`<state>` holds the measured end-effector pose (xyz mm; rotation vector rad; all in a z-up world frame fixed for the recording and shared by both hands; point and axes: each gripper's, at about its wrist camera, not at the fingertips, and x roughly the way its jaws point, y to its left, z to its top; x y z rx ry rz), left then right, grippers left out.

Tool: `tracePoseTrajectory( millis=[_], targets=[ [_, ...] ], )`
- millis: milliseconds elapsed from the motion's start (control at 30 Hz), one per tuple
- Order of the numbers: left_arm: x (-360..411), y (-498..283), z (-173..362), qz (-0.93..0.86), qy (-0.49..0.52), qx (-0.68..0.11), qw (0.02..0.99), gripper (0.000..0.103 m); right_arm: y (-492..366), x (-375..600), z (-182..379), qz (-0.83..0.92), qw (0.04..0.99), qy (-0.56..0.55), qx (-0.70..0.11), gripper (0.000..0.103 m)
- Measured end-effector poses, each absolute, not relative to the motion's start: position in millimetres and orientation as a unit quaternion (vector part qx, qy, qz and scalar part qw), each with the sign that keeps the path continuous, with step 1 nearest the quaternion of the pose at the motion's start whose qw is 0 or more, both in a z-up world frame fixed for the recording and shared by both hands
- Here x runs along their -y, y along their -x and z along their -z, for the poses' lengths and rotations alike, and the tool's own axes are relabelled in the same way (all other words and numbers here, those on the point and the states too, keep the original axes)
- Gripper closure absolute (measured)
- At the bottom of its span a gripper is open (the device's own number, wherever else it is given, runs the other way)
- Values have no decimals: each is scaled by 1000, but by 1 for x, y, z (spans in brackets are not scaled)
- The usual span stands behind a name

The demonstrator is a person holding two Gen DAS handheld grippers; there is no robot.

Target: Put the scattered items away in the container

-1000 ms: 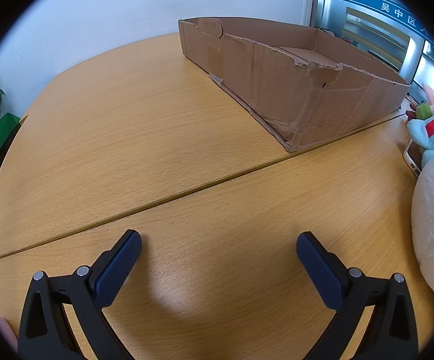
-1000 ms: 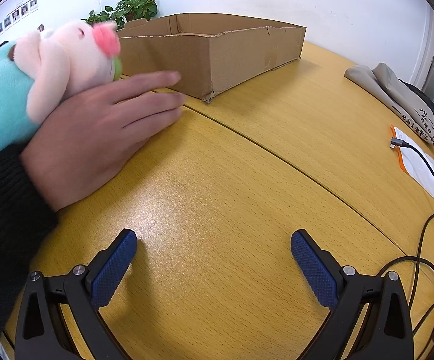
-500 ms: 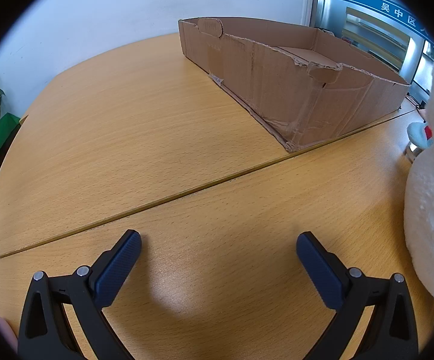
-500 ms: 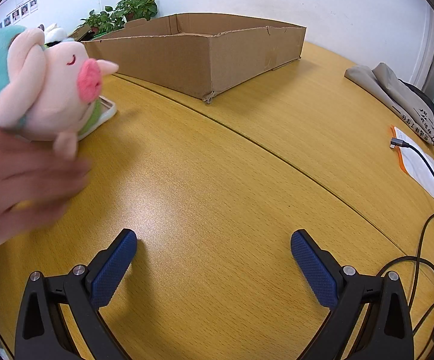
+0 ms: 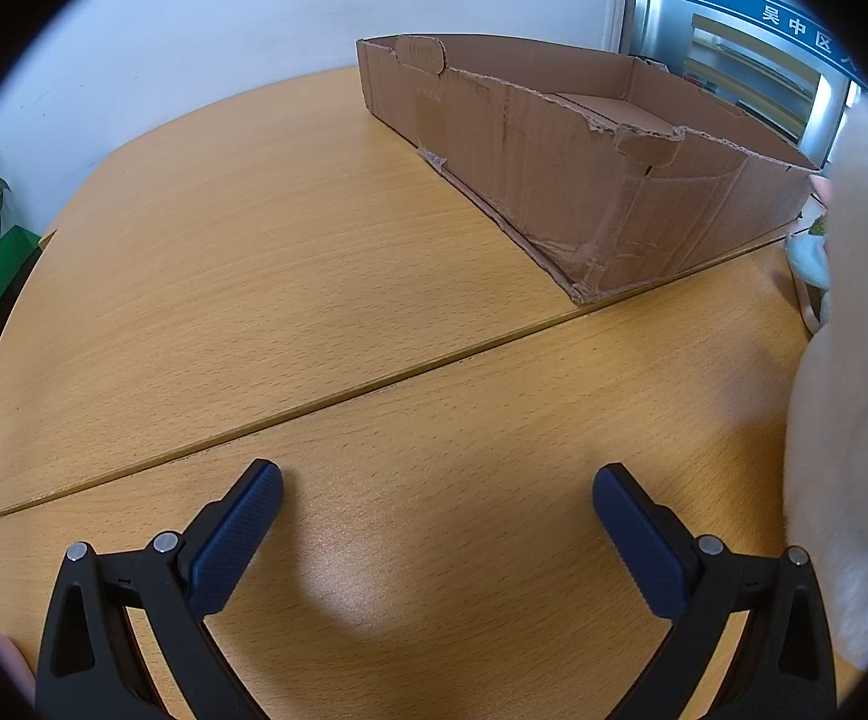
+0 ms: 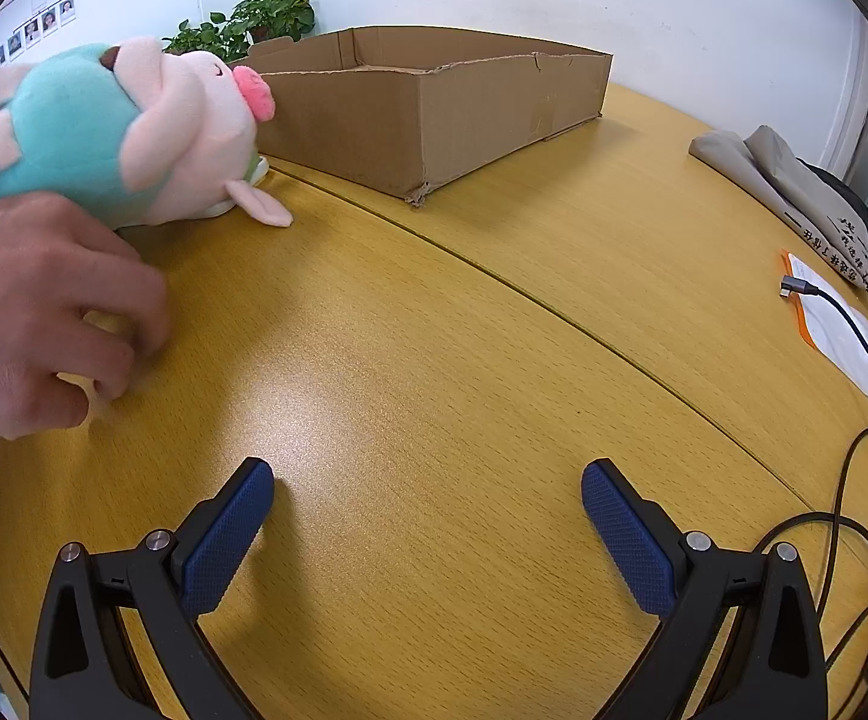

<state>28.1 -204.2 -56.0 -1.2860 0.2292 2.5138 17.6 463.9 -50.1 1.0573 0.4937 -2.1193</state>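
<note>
A: Left tongs, status?

B: Seen spread wide over the desk, nothing held btwn the blue pads. No contact w/ any item.

A: Right tongs?

B: Same: spread wide, nothing gripped, bare wood btwn the pads.

A: Container?

B: A shallow cardboard box is set on the far part of the desk, beyond the seam that runs across the top. Torn rim is noted on the near wall. In the right view the same cardboard box is seen top centre; inside is mostly hidden by its walls, so contents can't be told.

A: Items to be tidied?

B: A pink and teal plush pig is seen at left in the right view, just beside the box's near corner, blurred. Whether it's resting on the desk or lifted can't be told. A bare hand is seen below it, fingers curled, touching the desk. In the left view a white fluffy shape fills the right edge; too close and blurred to be identified.

A: Anything else?

B: Potted plant behind the box; folded grey cloth, a paper sheet and a black cable at the desk's right side.
</note>
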Motion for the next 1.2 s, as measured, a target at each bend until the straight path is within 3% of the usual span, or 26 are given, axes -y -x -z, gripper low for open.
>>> tracePoseTrajectory(
  millis=[1200],
  targets=[
    [208, -26, 56, -877, 448, -80, 154, 0, -17, -464, 50, 820, 353, -409, -190, 0]
  ],
)
